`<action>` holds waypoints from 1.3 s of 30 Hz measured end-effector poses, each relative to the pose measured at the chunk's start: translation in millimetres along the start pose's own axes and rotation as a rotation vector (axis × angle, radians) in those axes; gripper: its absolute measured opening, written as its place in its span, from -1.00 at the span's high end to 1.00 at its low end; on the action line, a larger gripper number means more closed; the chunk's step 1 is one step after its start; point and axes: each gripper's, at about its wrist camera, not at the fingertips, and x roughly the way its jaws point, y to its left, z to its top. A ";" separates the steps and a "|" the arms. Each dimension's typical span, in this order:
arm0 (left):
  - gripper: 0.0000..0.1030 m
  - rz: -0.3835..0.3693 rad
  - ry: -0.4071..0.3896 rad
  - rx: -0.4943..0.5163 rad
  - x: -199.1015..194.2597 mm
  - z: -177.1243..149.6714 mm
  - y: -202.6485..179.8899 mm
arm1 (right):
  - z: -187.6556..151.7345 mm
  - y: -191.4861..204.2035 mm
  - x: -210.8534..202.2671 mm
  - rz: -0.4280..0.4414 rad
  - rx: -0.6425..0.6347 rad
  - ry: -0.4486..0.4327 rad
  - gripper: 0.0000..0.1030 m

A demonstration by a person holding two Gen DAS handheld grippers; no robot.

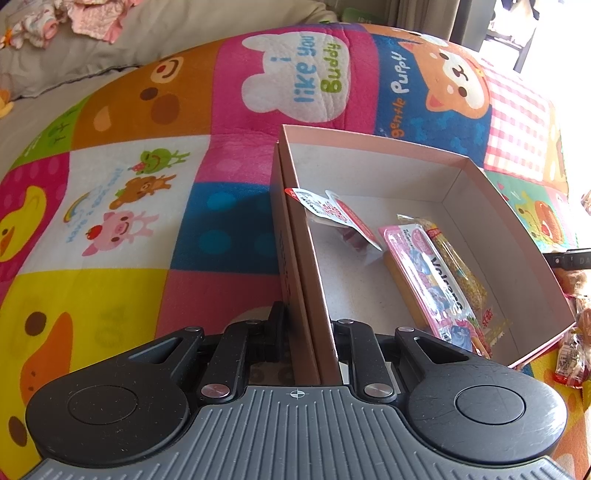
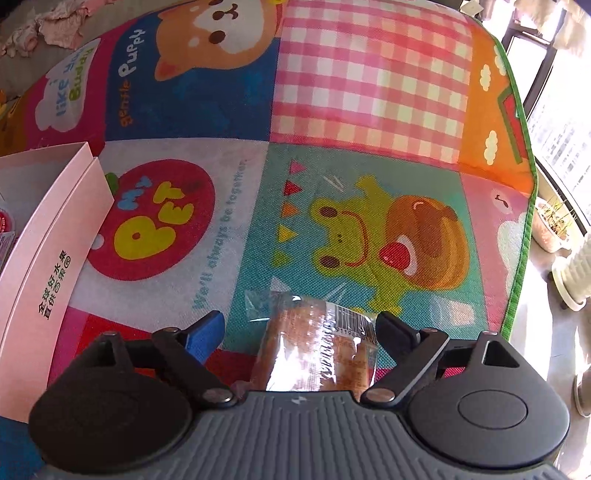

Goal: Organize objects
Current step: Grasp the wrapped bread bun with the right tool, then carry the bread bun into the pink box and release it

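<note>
In the left wrist view a pink cardboard box (image 1: 369,162) stands open on a colourful cartoon play mat (image 1: 147,184). My left gripper (image 1: 310,321) is shut on the box's near left wall, one finger on each side. Inside the box lie a red-and-white packet (image 1: 332,214), a pink snack packet (image 1: 424,273) and a yellow grainy bar (image 1: 458,266). In the right wrist view my right gripper (image 2: 299,325) stands open just above the mat, its fingers on either side of a clear-wrapped orange-brown snack packet (image 2: 314,354) without touching it. The box (image 2: 55,240) sits at the left.
Loose wrapped snacks (image 1: 570,358) lie on the mat right of the box. The mat's green edge (image 2: 517,277) runs down the right, with bare floor, plant pots (image 2: 554,229) and a window beyond. Crumpled clothes (image 1: 92,18) lie on grey bedding at the back.
</note>
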 end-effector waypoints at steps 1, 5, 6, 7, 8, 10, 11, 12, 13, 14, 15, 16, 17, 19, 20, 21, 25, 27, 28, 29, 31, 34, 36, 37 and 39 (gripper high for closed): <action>0.64 -0.001 0.000 -0.001 0.0 0.3 -0.1 | 1.7 -8.2 -3.0 0.025 0.037 -0.003 -0.73; 0.63 -0.002 -0.001 -0.001 0.0 0.4 0.0 | 8.8 -53.3 -27.7 0.175 0.263 -0.048 -0.75; 0.63 -0.002 -0.001 -0.002 -0.1 0.4 0.0 | 10.3 -63.3 -32.9 0.191 0.304 -0.058 -0.77; 0.63 -0.004 -0.002 -0.004 0.1 0.5 0.3 | 10.6 -69.4 -35.7 0.185 0.318 -0.062 -0.80; 0.63 -0.005 -0.003 -0.006 0.1 0.5 0.5 | 10.1 -73.8 -37.0 0.156 0.316 -0.063 -0.82; 0.63 -0.006 -0.006 -0.007 0.1 0.3 0.6 | 7.0 -78.1 -33.3 0.116 0.305 -0.047 -0.83; 0.63 -0.006 -0.006 -0.007 0.2 0.2 0.7 | 2.9 -81.2 -28.2 0.113 0.317 -0.029 -0.83; 0.63 -0.006 -0.006 -0.007 0.3 0.5 0.5 | -1.3 -83.7 -24.1 0.126 0.337 -0.019 -0.83; 0.63 -0.006 -0.005 -0.006 0.4 0.4 0.6 | -4.8 -84.3 -21.5 0.151 0.352 -0.012 -0.83; 0.63 -0.006 -0.005 -0.005 0.5 0.4 0.5 | -7.6 -83.5 -19.7 0.181 0.364 -0.007 -0.83; 0.63 -0.005 -0.004 -0.004 0.6 0.4 0.5 | -10.1 -79.8 -18.3 0.212 0.369 -0.005 -0.83; 0.63 -0.006 -0.004 -0.006 0.5 0.1 1.0 | -10.5 -75.1 -17.7 0.229 0.362 -0.002 -0.83; 0.63 -0.006 -0.004 -0.006 0.5 -0.2 1.3 | -10.0 -67.7 -16.8 0.235 0.344 0.003 -0.83; 0.63 -0.006 -0.004 -0.007 0.7 -0.2 1.5 | -7.3 -52.5 -14.6 0.214 0.291 0.017 -0.82; 0.63 -0.007 -0.004 -0.007 0.6 -0.1 1.4 | -6.2 -45.0 -13.5 0.199 0.260 0.027 -0.74; 0.63 -0.007 -0.003 -0.009 0.8 0.0 1.6 | -6.0 -38.7 -12.6 0.190 0.236 0.040 -0.66; 0.63 -0.007 0.000 -0.009 0.9 0.8 2.0 | -11.6 -17.9 -22.0 0.109 0.139 0.054 -0.09; 0.63 -0.008 0.000 -0.009 0.6 0.3 2.6 | -17.2 -13.1 -44.7 0.103 0.132 0.006 -0.08; 0.63 -0.008 0.000 -0.010 0.6 0.3 2.6 | -20.2 -10.0 -57.2 0.119 0.130 -0.017 -0.07; 0.63 -0.007 0.000 -0.010 0.6 0.3 2.8 | -24.3 -5.2 -76.6 0.153 0.127 -0.048 -0.07; 0.63 -0.004 -0.001 -0.010 0.4 0.0 2.8 | -35.3 7.9 -108.5 0.219 0.103 -0.086 -0.07; 0.63 0.001 -0.001 -0.005 0.4 0.0 1.7 | -59.5 38.7 -146.4 0.290 0.022 -0.097 -0.07; 0.66 0.010 0.001 0.001 0.3 0.4 0.1 | -79.3 66.8 -163.6 0.343 -0.042 -0.072 -0.07; 0.66 0.014 0.002 0.005 0.4 0.6 -0.8 | -87.1 76.5 -168.1 0.366 -0.065 -0.058 -0.07; 0.66 0.023 0.002 0.014 0.4 0.6 -3.0 | -104.8 101.8 -174.6 0.427 -0.119 -0.024 -0.07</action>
